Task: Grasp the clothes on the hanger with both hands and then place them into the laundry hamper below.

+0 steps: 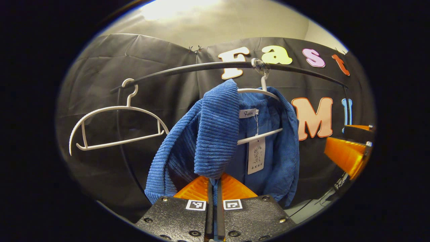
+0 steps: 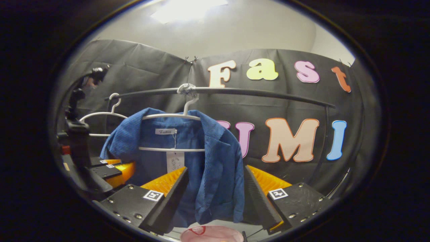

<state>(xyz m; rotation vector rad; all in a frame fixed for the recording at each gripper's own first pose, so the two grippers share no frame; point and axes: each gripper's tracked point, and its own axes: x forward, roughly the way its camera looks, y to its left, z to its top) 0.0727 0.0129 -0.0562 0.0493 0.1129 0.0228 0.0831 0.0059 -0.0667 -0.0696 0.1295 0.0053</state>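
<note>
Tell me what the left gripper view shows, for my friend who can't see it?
The left gripper is shut on a fold of a blue corduroy jacket that hangs on a white hanger from a dark rail. An empty white hanger hangs to the left, and the right gripper shows at the right edge.

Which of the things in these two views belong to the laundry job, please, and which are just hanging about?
For the job:
- blue jacket
- its hanger
- left gripper, shut on the jacket
- right gripper, open around the jacket's front edge
- pink hamper below

Just there:
- empty hanger
- rail
</note>
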